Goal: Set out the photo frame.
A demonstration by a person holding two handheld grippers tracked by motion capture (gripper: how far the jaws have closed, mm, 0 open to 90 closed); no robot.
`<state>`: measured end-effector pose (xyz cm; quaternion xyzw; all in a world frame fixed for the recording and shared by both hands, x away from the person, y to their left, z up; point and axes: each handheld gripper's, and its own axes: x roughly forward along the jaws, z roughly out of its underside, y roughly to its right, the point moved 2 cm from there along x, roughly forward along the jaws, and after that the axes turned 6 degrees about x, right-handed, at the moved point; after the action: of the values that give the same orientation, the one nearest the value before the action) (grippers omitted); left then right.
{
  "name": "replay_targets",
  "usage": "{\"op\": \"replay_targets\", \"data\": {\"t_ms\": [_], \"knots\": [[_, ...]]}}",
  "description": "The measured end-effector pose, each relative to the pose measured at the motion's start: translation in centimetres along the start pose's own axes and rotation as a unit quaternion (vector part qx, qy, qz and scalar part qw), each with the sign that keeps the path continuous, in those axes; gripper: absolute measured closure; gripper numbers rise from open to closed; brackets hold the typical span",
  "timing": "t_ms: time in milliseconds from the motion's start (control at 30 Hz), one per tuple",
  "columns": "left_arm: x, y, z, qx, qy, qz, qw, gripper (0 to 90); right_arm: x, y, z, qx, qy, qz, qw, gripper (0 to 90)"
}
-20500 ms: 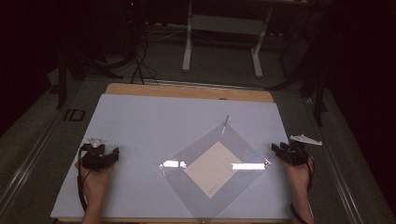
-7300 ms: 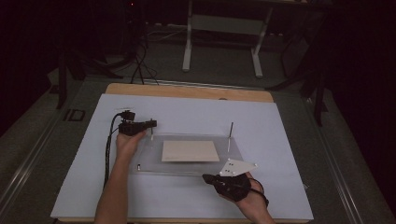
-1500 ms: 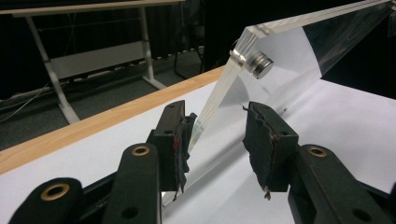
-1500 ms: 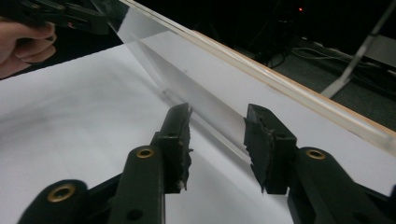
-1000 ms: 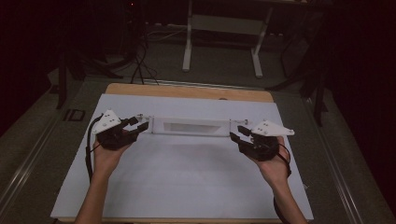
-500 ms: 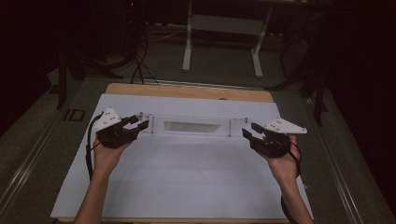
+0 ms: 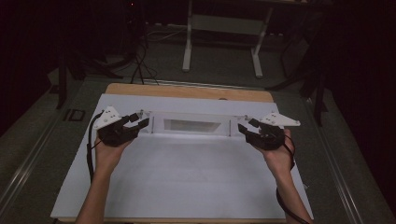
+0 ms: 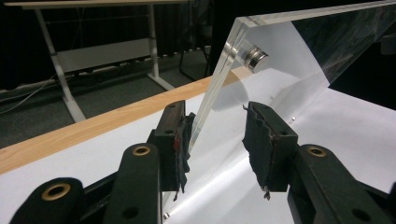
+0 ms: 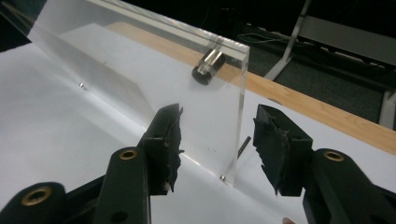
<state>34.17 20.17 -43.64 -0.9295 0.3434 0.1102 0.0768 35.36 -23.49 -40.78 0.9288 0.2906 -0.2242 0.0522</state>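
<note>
A clear acrylic panel [image 7: 159,122] stands on its long edge across the far half of the white mat [image 7: 187,172], with a pale sheet [image 7: 191,125] sandwiched inside. My left gripper [image 7: 140,122] is open at its left end. In the left gripper view the panel's edge [image 8: 219,88] runs between my left gripper's [image 8: 217,140] jaws, close against the left pad [image 8: 182,140]. My right gripper [image 7: 243,127] is open at the right end. There the panel's edge [image 9: 240,107] stands between my right gripper's [image 9: 217,140] jaws with a gap on both sides. A round metal stud [image 8: 256,57] [image 9: 205,65] sits at each upper corner.
The mat covers a wooden table whose bare far edge [image 7: 187,91] lies just behind the panel. Beyond the table a white-legged desk frame [image 7: 219,23] stands on dark floor. Cables [image 7: 91,144] trail from both grippers along the forearms.
My right gripper has drawn slightly to the right and its jaws stand apart around the panel's end. The left gripper and the upright panel have hardly moved.
</note>
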Motion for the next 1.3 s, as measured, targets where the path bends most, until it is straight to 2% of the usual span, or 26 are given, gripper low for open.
{"op": "replay_targets", "data": {"t_ms": [267, 633, 700, 800, 1067, 1233, 1300], "knots": [[0.3, -0.2, -0.2, -0.003, -0.001, -0.006, 1.0000, 59.2, 1.2, -0.3, -0.4, -0.001, 0.010, -0.011, 0.9999, 50.3], [1.0, -0.4, -0.5, -0.006, -0.006, -0.019, 0.9998, 57.9, 1.8, 0.0, -0.8, -0.002, 0.018, -0.006, 0.9998, 51.0], [1.1, -0.5, -0.6, -0.007, -0.001, -0.021, 0.9998, 57.5, 2.0, 0.1, -0.9, -0.001, 0.020, -0.003, 0.9998, 51.2], [1.3, -0.9, -0.7, -0.009, 0.002, -0.019, 0.9998, 53.2, 2.1, 0.1, -1.0, -0.002, 0.020, 0.000, 0.9998, 51.5], [1.8, -2.0, -0.7, -0.013, 0.023, 0.014, 0.9996, 41.8, 2.4, 0.4, -1.2, 0.001, 0.021, 0.001, 0.9998, 51.7], [2.2, -2.0, -1.0, -0.008, 0.029, 0.035, 0.9989, 40.6, 2.7, 0.5, -1.4, 0.004, 0.022, 0.002, 0.9997, 51.7], [2.4, -1.9, -1.1, -0.005, 0.025, 0.035, 0.9991, 40.5, 2.7, 0.6, -1.5, 0.006, 0.021, 0.003, 0.9997, 51.7]]}}
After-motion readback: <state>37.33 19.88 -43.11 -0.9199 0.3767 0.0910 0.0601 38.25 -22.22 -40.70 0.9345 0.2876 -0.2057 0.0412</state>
